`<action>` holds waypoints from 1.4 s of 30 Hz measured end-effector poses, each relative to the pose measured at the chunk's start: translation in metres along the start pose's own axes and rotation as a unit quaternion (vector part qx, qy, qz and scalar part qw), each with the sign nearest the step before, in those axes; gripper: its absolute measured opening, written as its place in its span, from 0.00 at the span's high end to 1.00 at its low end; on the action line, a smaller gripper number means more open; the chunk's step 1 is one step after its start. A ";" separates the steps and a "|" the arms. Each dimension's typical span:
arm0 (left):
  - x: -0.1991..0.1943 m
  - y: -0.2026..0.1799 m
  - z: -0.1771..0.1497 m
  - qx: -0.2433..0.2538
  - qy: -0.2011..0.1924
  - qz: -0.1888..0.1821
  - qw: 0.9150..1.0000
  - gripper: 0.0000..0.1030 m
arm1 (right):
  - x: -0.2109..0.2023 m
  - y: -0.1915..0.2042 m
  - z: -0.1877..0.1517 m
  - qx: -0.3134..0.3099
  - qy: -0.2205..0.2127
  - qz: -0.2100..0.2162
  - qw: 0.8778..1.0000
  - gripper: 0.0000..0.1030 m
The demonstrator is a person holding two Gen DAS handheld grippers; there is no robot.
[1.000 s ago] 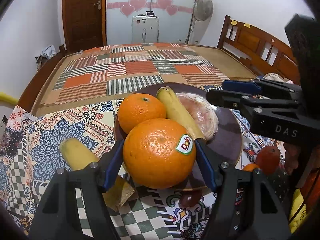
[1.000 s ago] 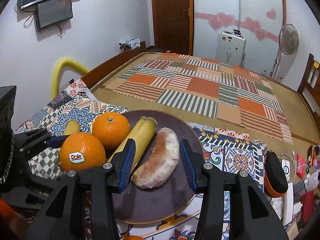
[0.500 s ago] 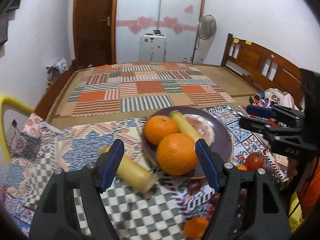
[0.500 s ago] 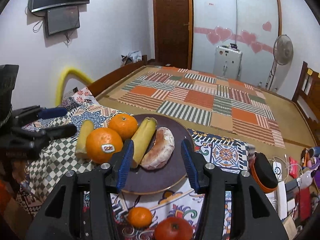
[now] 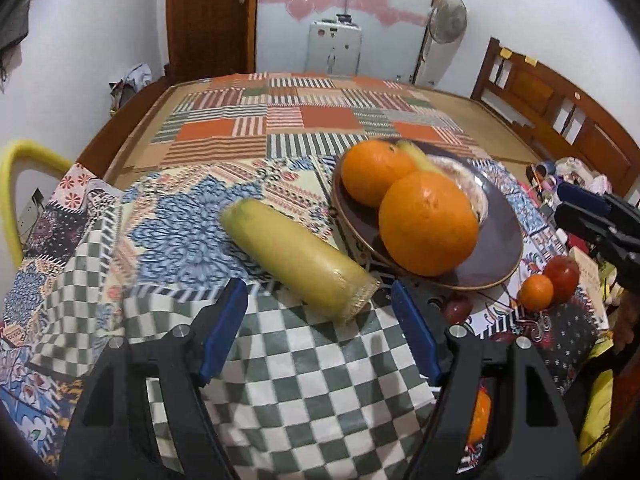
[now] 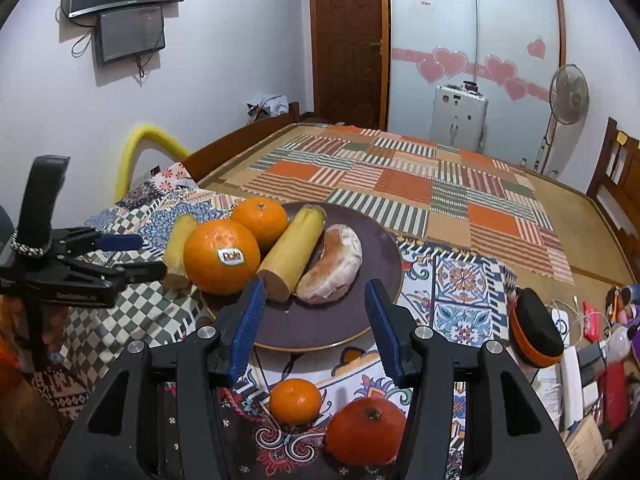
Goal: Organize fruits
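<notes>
A dark purple plate (image 6: 344, 328) (image 5: 500, 256) holds a large Dole orange (image 6: 221, 256) (image 5: 428, 222), a smaller orange (image 6: 260, 222) (image 5: 374, 172), a cut banana (image 6: 294, 252) and a wrapped pale banana-shaped piece (image 6: 332, 266). Another cut banana (image 5: 298, 258) (image 6: 178, 246) lies on the cloth left of the plate. My left gripper (image 5: 318, 332) is open and empty just in front of that banana. My right gripper (image 6: 312, 320) is open and empty above the plate's near rim. A small orange (image 6: 295, 400) and a red-orange fruit (image 6: 364, 430) lie on the cloth below it.
A patterned tablecloth (image 5: 180, 216) covers the table; a patchwork bed (image 6: 400, 176) lies behind. A black and orange case (image 6: 534, 330) and clutter sit at the right edge. A small dark fruit (image 5: 458, 308) lies by the plate. A yellow chair back (image 6: 144, 144) stands at left.
My left gripper let go of the Dole orange on the plate, drew back and swung left to face the loose banana. My right gripper pulled back from the plate.
</notes>
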State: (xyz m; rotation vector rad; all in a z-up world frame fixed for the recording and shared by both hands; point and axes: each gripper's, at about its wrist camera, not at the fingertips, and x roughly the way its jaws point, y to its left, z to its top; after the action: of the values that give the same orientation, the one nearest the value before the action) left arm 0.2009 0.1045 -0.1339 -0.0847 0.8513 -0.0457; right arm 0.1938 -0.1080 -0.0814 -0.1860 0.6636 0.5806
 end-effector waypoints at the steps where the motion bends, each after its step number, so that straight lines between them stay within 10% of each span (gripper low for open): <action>1: 0.004 -0.004 0.000 0.006 0.000 0.007 1.000 0.28 | 0.001 -0.001 -0.001 0.001 0.001 0.000 1.000 0.53; 10: 0.022 -0.014 0.002 0.008 -0.001 0.052 0.999 0.33 | 0.004 -0.009 -0.009 0.000 0.003 -0.008 1.000 0.53; 21: 0.006 -0.005 -0.011 -0.005 0.002 0.025 1.000 0.59 | -0.001 -0.002 -0.014 -0.001 0.003 0.004 1.000 0.53; 42: -0.045 -0.019 -0.057 0.016 0.008 -0.025 1.000 0.66 | -0.009 0.074 -0.012 -0.025 0.014 0.060 0.998 0.53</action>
State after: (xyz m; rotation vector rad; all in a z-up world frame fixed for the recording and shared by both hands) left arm 0.1279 0.0861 -0.1358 -0.0749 0.8646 -0.1063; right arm 0.1404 -0.0553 -0.0842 -0.2016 0.6913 0.7109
